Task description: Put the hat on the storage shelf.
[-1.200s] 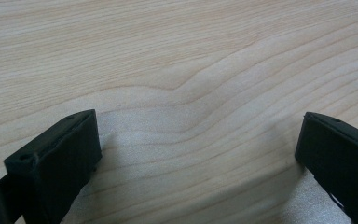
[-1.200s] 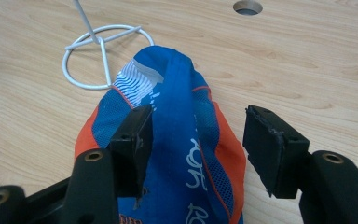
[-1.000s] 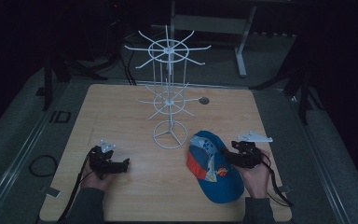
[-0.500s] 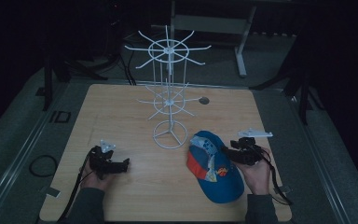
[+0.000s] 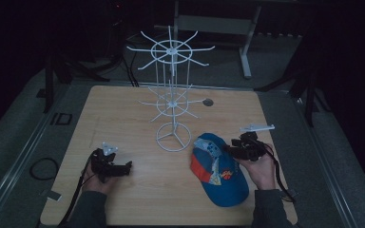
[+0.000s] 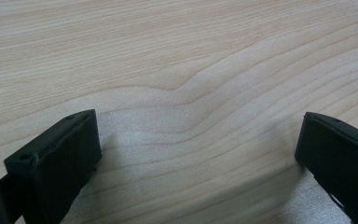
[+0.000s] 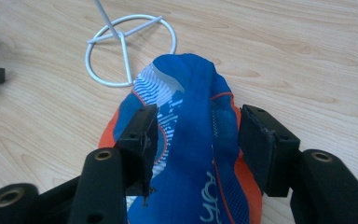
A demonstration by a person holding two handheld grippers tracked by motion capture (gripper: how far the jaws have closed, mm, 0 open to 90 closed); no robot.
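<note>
A blue and orange cap (image 5: 221, 175) lies on the wooden table (image 5: 119, 109) at the front right, its crown towards a white wire rack (image 5: 171, 102). My right gripper (image 5: 229, 151) is at the cap's right side. In the right gripper view the right gripper (image 7: 196, 126) is open, its jaws either side of the raised blue crown of the cap (image 7: 191, 84); I cannot tell if they touch the fabric. My left gripper (image 5: 125, 167) rests low at the front left, pointing right. In the left gripper view the left gripper (image 6: 196, 149) stands wide open over bare wood.
The rack's round wire base (image 5: 173, 137) stands just left of the cap's crown, close to the base ring (image 7: 121, 35) in the right gripper view. A dark round grommet (image 5: 208, 102) sits behind the rack. Cables trail off the table's front edge from both grippers.
My right gripper has moved left and slightly forward onto the cap, so its jaws now straddle the crown. The left gripper has stayed where it was.
</note>
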